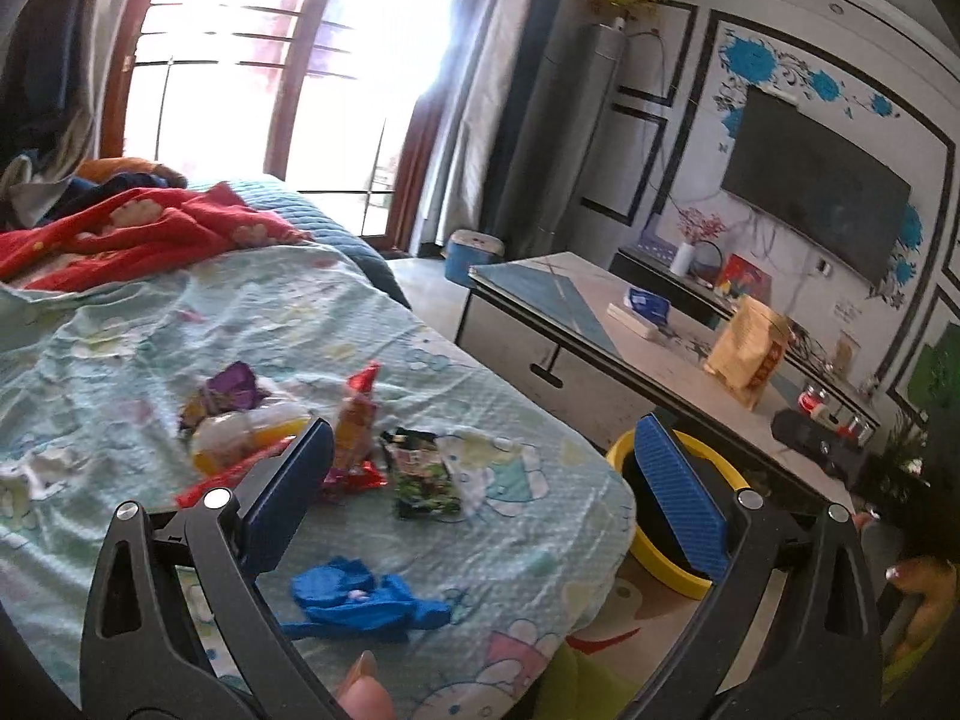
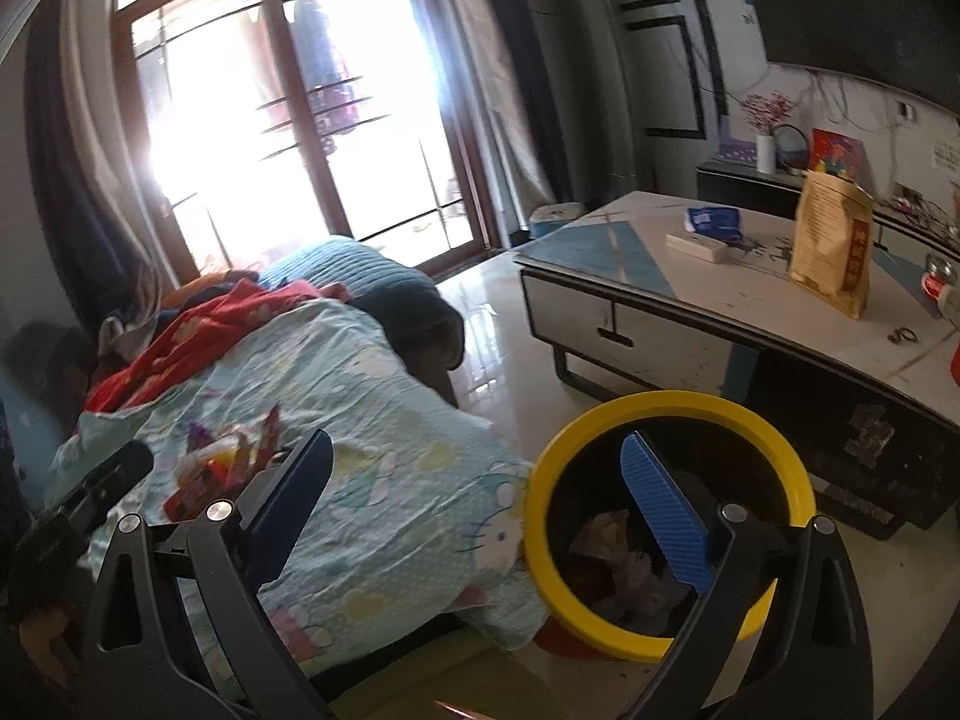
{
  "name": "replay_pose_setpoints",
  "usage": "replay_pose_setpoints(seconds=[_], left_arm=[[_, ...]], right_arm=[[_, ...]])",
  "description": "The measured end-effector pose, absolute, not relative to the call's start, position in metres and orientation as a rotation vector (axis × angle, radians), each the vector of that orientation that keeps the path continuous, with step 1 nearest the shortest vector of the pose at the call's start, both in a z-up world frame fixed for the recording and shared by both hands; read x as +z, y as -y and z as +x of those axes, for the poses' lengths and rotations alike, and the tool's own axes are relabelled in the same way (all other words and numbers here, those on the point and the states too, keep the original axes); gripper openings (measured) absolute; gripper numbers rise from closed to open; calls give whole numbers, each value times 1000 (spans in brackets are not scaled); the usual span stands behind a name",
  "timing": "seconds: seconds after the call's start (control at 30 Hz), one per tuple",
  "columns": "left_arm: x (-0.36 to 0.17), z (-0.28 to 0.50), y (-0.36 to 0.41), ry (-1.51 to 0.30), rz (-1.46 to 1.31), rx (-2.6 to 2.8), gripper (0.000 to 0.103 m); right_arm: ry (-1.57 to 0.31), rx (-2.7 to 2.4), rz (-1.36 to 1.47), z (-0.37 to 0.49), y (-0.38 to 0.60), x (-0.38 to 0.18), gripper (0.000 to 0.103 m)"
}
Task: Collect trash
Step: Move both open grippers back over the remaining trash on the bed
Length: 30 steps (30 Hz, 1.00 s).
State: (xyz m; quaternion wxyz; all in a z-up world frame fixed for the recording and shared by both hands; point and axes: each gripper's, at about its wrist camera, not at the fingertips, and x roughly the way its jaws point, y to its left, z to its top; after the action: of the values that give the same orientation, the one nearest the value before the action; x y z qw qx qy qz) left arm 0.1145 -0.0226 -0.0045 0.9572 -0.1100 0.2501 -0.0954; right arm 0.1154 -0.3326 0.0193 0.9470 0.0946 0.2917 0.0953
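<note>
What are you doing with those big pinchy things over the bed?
A person is tidying up trash with a gripper in each hand. Both the left gripper and the right gripper are open and holding nothing. Snack wrappers, a crumpled blue glove and a yellow plastic piece lie on the bed sheet. The yellow-rimmed bin stands on the floor beside the bed and already has some trash inside. The right gripper hangs over it.

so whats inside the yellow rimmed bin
The bin holds crumpled pale paper and wrappers low down. The right gripper finger hides part of the contents, and the dark walls hide the bottom.
</note>
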Motion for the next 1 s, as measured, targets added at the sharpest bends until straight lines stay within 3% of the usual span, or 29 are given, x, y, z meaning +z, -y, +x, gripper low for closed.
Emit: replay_pose_setpoints(seconds=[1.0], left_arm=[[-14, 107, -100, -512, -370, 68, 92]], right_arm=[[-690, 560, -47, 89, 173, 5, 94]])
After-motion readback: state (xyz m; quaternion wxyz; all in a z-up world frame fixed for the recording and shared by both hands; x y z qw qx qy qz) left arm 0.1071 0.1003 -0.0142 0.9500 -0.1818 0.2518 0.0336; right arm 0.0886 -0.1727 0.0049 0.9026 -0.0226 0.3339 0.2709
